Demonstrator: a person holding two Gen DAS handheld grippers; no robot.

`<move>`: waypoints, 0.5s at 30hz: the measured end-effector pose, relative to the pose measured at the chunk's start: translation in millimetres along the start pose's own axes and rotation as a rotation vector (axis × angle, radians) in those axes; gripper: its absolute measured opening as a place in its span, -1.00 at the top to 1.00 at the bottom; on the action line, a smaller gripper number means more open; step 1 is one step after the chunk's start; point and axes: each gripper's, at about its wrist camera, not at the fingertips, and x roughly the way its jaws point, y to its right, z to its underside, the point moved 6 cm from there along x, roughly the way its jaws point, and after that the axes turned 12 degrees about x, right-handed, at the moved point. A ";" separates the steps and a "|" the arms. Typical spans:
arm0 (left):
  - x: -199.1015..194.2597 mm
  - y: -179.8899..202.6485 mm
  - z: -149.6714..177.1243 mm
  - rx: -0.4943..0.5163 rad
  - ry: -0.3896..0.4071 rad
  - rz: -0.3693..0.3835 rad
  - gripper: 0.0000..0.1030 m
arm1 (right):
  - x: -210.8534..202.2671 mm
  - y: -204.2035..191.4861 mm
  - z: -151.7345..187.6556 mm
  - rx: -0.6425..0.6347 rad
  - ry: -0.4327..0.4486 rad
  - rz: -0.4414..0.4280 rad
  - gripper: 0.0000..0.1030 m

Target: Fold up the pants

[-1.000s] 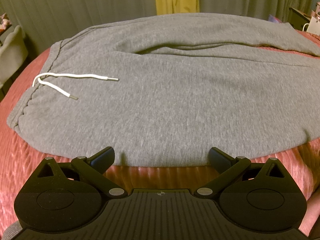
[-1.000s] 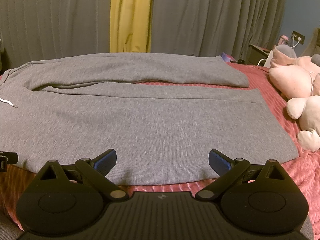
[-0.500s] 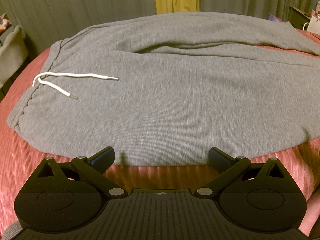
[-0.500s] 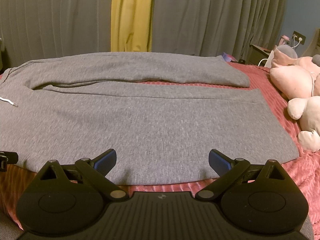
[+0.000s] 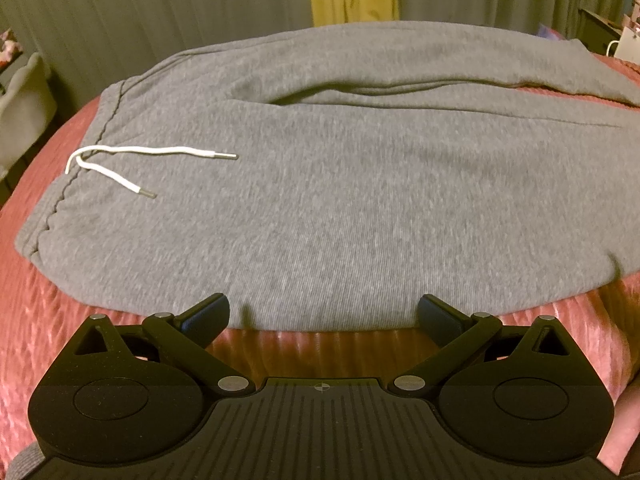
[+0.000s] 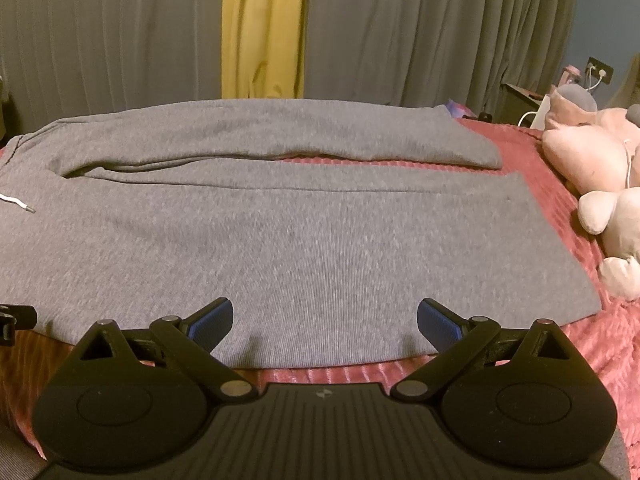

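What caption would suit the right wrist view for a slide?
Open right gripper poised at the near edge of grey pants laid flat on a red bedspread, plush toys alongside.

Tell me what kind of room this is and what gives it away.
Most likely a bedroom. The grey sweatpants lie spread on a pink ribbed bedspread, pale pink plush toys sit at its right edge, and long grey pleated curtains hang behind.
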 end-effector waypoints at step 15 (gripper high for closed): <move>-6.4 2.2 -4.2 0.017 0.025 -0.010 -1.00 | -1.1 -1.5 -2.7 -0.012 -0.015 -0.041 -0.92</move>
